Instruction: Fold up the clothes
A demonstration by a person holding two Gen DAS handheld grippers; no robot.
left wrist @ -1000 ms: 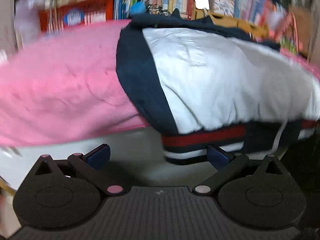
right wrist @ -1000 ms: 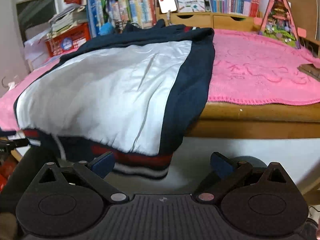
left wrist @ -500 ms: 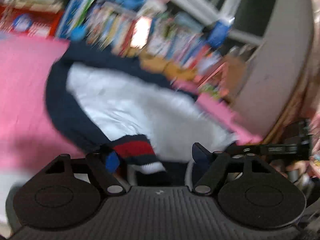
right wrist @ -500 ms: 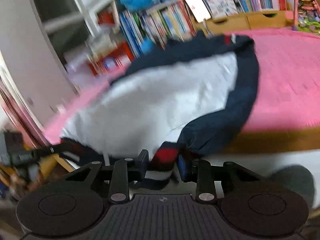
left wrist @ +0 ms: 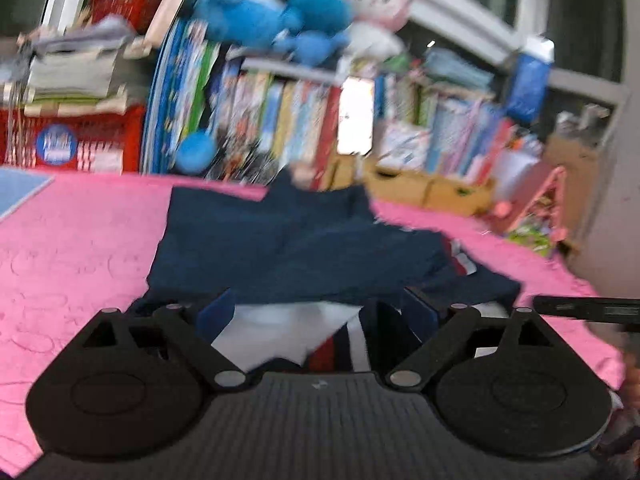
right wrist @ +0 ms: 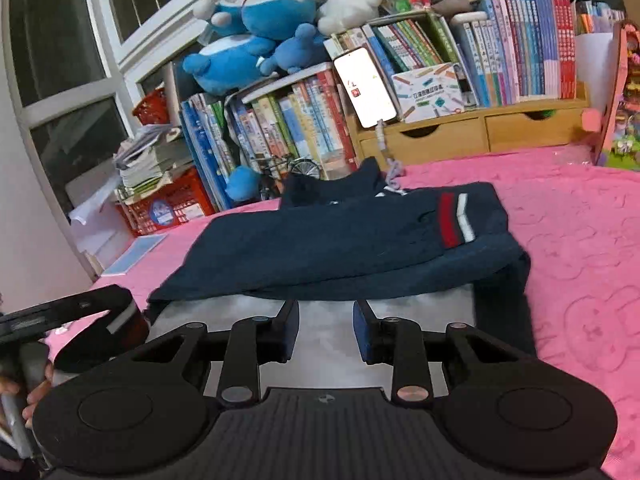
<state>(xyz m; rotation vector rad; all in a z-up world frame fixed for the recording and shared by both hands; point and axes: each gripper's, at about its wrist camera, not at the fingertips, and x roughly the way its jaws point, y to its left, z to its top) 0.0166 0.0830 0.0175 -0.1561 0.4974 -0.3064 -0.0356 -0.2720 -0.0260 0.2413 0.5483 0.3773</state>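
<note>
A navy jacket point(right wrist: 352, 248) with a white lining lies on the pink blanket point(right wrist: 580, 260), a red-and-white striped cuff on top. My right gripper point(right wrist: 326, 332) hovers over the near edge. Its jaws are narrow and opening slightly, and the white lining fills the gap between the pads. In the left wrist view the jacket point(left wrist: 296, 248) is blurred. My left gripper point(left wrist: 318, 312) has its jaws wide and opening. The striped hem and some lining hang loosely between them. Each gripper shows at the edge of the other's view: the left one point(right wrist: 80, 312) and the right one point(left wrist: 588, 310).
Behind the table stand rows of books, blue and white plush toys point(right wrist: 256, 32), a lit phone point(right wrist: 364, 88), wooden drawers point(right wrist: 480, 136) and a red basket point(right wrist: 168, 204). A pink toy house point(right wrist: 616, 100) stands at the far right. A hand point(right wrist: 36, 396) holds the left gripper.
Both grippers closed on the hem hanging over the table's edge, then rose and moved forward over the table with it. The left jaws have since widened again.
</note>
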